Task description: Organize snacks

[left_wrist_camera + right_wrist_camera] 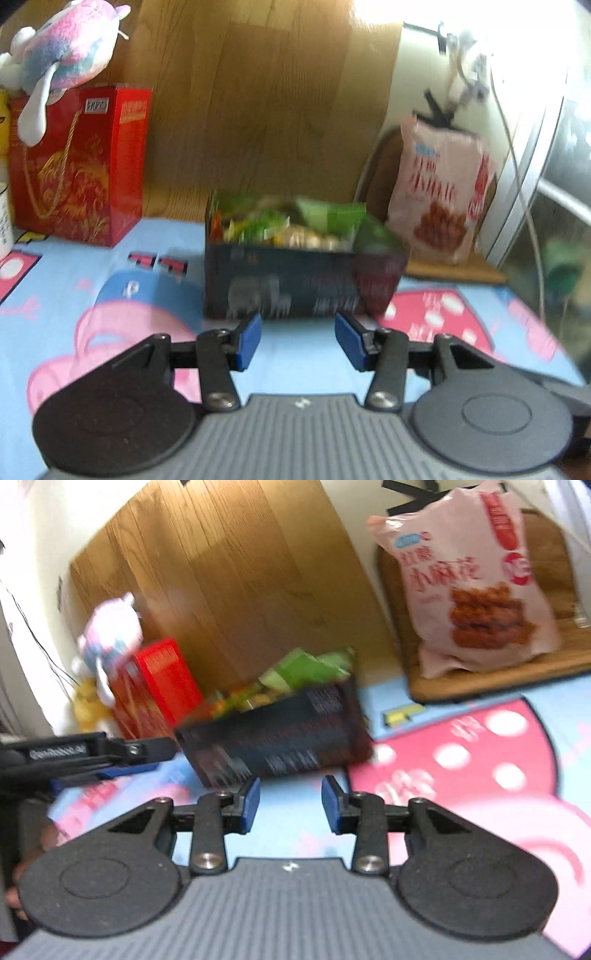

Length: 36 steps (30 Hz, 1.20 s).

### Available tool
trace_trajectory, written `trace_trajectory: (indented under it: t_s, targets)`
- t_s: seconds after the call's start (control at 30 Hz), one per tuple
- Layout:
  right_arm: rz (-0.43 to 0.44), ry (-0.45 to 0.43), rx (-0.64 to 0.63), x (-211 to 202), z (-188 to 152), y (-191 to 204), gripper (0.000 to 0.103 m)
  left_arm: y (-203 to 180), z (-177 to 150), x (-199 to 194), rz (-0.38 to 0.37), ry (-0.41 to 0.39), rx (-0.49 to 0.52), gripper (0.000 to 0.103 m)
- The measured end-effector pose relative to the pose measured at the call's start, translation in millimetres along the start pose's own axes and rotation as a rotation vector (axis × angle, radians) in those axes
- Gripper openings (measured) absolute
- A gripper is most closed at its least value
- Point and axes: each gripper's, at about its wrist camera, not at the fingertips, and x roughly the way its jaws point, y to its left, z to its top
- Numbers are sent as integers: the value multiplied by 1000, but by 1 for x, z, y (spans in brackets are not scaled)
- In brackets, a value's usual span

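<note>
Both grippers were empty at this moment. The left gripper [298, 341] hovered low over the blue-and-pink cartoon-print cloth [74, 280], its blue-padded fingers [249, 341] apart and pointing at the near wall of the dark rectangular cardboard box [295, 284]. The right gripper [290, 803] sat just in front of the same box [280, 738], its fingers likewise apart with nothing between them; the left tool showed at the left edge of the right wrist view.

That box was already heaped with small snack packets in green, yellow and orange wrappers [288, 221], so much of the sorting looked done. One large pale pink bag of fried twists [476, 579] was outside it, standing upright on a wooden board [491, 683] to the right and behind the box, well apart from both grippers. By my judgement that bag was the main item left to deal with, though motion blur hid any small loose packets.

A tall red gift carton with gold print [77, 162] stood to the left of the box with a pink-and-blue plush toy [70, 48] on top; whether either belonged to the task could not be told.
</note>
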Motion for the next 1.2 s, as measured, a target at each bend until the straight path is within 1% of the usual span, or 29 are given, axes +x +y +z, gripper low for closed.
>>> trace_trajectory:
  t_s: [0.1, 0.2, 0.3, 0.43, 0.5, 0.57, 0.7, 0.73, 0.8, 0.9, 0.97, 1.03, 1.13, 1.2]
  targets:
    - [-21, 22, 3, -4, -12, -2, 40, -9, -20, 2, 59, 38, 33, 45]
    - [-19, 25, -2, -9, -18, -1, 40, -15, -35, 0, 98, 62, 55, 45]
    - [-12, 20, -9, -16, -24, 0, 40, -20, -43, -3, 141, 65, 83, 47]
    - [-8, 19, 5, -22, -31, -2, 40, -23, -49, -8, 172, 67, 97, 49]
    - [-1, 5, 15, -25, -32, -4, 40, -26, -52, -10, 193, 65, 110, 51]
    - [3, 1, 24, -28, -34, -6, 41, -27, -54, -11, 211, 61, 121, 55]
    - [19, -26, 43, -34, -35, -9, 43, -29, -59, -12, 242, 57, 137, 56]
    - [22, -34, 48, -35, -35, -10, 45, -29, -60, -11, 251, 56, 141, 56]
    - [28, -54, 55, -38, -35, -11, 46, -29, -62, -11, 271, 55, 148, 58]
    - [35, -74, 64, -41, -36, -12, 46, -30, -63, -11, 304, 44, 166, 64]
    - [39, -78, 73, -42, -35, -14, 46, -31, -64, -11, 324, 33, 180, 71]
    - [43, -79, 85, -42, -35, -16, 46, -32, -64, -11, 347, 17, 198, 75]
    - [51, -81, 95, -42, -36, -18, 47, -33, -65, -10, 378, -1, 224, 75]
    - [56, -82, 97, -43, -36, -18, 47, -32, -65, -9, 384, 0, 221, 76]
